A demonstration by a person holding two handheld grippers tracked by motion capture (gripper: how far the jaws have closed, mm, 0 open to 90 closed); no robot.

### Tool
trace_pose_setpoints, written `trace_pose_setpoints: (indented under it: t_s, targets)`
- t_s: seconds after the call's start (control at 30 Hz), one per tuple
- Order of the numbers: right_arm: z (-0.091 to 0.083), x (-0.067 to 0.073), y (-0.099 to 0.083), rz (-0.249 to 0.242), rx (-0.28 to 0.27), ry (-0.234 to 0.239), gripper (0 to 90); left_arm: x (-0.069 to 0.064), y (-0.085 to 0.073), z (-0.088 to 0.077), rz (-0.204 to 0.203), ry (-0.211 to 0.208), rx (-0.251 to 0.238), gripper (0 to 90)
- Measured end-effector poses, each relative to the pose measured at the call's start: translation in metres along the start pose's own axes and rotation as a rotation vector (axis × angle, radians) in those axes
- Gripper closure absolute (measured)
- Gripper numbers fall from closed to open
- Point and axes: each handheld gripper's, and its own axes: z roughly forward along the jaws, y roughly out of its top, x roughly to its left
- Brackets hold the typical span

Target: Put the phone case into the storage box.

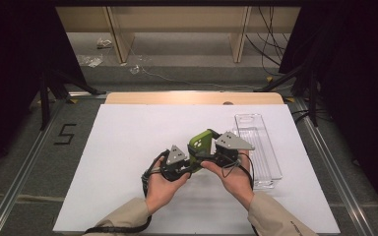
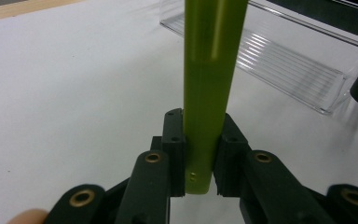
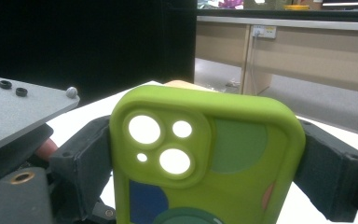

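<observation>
A green phone case (image 1: 200, 141) with round camera cut-outs is held up above the white table sheet (image 1: 128, 147) between both hands. My left gripper (image 1: 192, 159) is shut on its thin lower edge; in the left gripper view the pads (image 2: 175, 154) pinch the case (image 2: 209, 84), which stands upright between them. My right gripper (image 1: 208, 142) spans the case across its width. In the right gripper view the case's (image 3: 223, 140) back faces the camera, with one finger (image 3: 81, 168) against each long side.
A clear ribbed plastic tray (image 1: 248, 117) lies on the sheet to the right of the hands, also seen beyond the case as the tray (image 2: 284, 65). The left gripper's grey plate (image 3: 14, 112) sits close by. Bare floor and shelving lie beyond the table's far edge.
</observation>
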Motion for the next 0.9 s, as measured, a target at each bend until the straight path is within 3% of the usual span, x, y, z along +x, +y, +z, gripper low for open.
trace_pose_setpoints:
  t_s: [0.6, 0.7, 0.9]
  targets:
    - [-0.0036, 0.0001, 0.0037, -0.013, -0.012, -0.013, 16.4, 0.0003, 0.0007, -0.0023, 0.031, 0.005, -0.012, 73.8]
    - [-0.0054, -0.0021, 0.0060, -0.008, -0.022, -0.017, 16.5, 0.0014, 0.0005, -0.0036, 0.041, 0.007, -0.010, 67.1]
    - [-0.0086, -0.0063, 0.0085, -0.005, -0.028, -0.026, 16.5, 0.0043, 0.0008, -0.0087, 0.078, -0.017, -0.002, 40.2]
